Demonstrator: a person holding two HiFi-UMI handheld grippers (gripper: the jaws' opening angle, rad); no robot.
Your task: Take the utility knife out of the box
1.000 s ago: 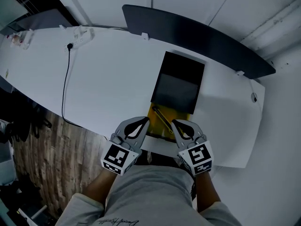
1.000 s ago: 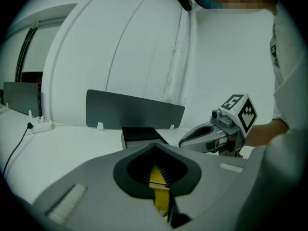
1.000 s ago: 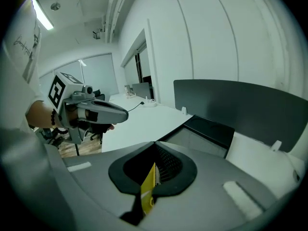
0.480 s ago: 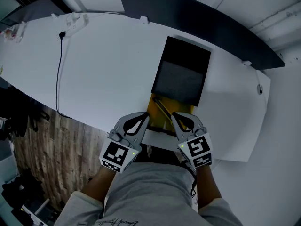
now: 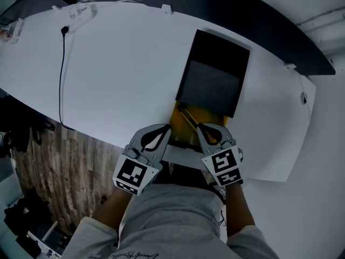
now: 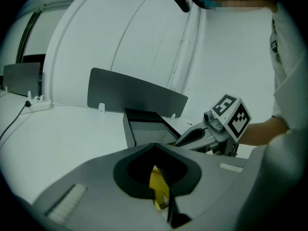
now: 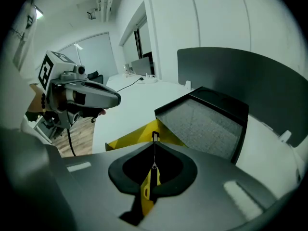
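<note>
An open box lies on the white table [image 5: 124, 74]. Its black lid [image 5: 213, 80], lined with grey foam, is folded back, and the yellow tray [image 5: 207, 120] is nearest me. A dark, slender utility knife [image 5: 187, 121] rests diagonally in the tray. My left gripper [image 5: 167, 130] hovers shut and empty at the tray's near left corner. Just as empty, my right gripper [image 5: 200, 127] is shut at the near right corner. In the left gripper view its closed jaws [image 6: 155, 146] point at the lid [image 6: 144, 129]. In the right gripper view yellow tray [image 7: 137, 136] shows past the shut tips [image 7: 155, 135].
A dark partition panel [image 5: 242, 15] stands along the table's far edge. A power strip [image 5: 75, 12] and its black cable [image 5: 60, 74] lie far left. The table's near edge runs just under the grippers, with wood floor [image 5: 59, 171] to the left.
Both grippers have sunk a little toward the near end of the yellow tray and stayed shut. The head view has drifted, so the box sits slightly higher and further right.
</note>
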